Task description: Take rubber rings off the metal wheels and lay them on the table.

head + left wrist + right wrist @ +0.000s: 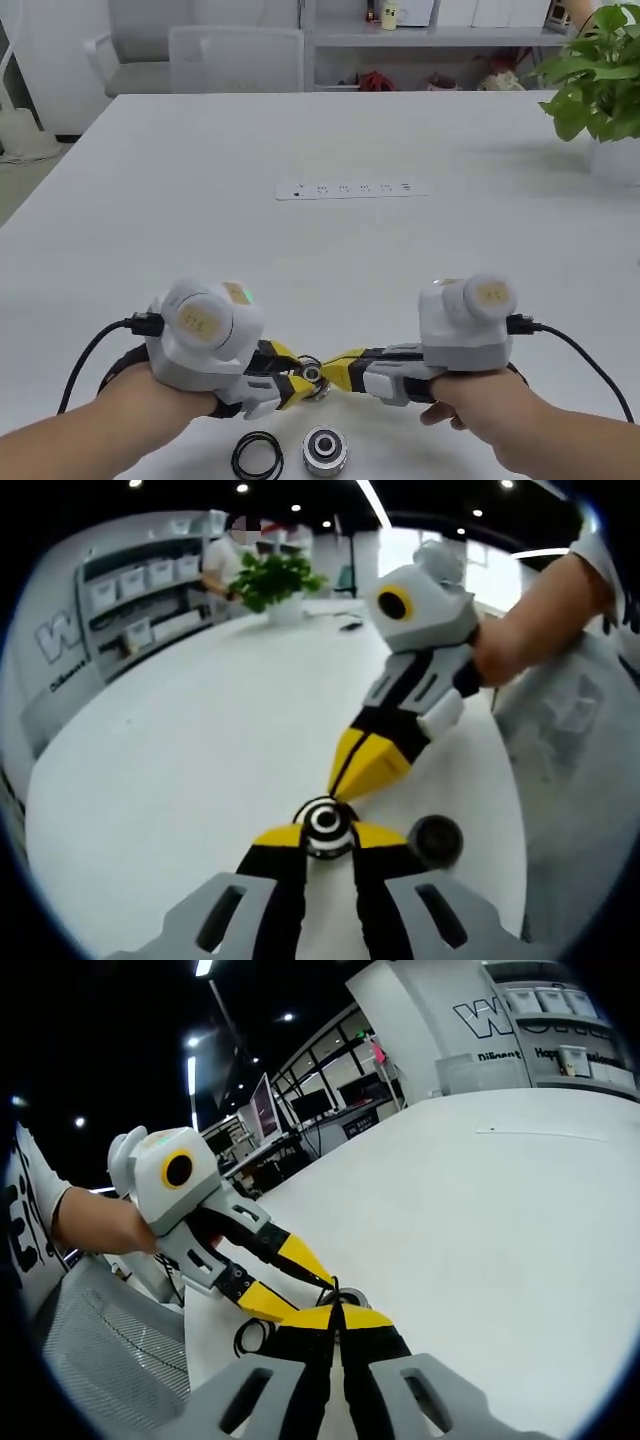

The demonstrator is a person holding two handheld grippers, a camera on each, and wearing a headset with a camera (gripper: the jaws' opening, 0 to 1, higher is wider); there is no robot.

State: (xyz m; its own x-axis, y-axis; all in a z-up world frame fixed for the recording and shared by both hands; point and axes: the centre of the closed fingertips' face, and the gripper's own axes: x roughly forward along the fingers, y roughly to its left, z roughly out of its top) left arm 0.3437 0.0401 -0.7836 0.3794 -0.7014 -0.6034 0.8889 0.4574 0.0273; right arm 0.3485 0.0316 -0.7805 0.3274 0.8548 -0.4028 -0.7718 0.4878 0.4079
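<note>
A small metal wheel point(312, 374) is held just above the white table point(330, 250), between both grippers. My left gripper point(298, 378) is shut on the wheel point(328, 822), its yellow jaws either side of the hub. From the opposite side, my right gripper point(330, 368) meets the wheel's rim, its jaws pressed together on the thin black rubber ring point(335, 1293). In the left gripper view the right gripper point(342, 783) comes in from the upper right. Loose black rubber rings point(257, 455) lie on the table near me, next to a second metal wheel point(325, 450).
A white power strip point(350, 189) lies mid-table. A potted plant point(600, 70) stands at the far right edge. Chairs point(235, 55) and shelving sit beyond the far edge. Cables trail from both grippers over the table's front edge.
</note>
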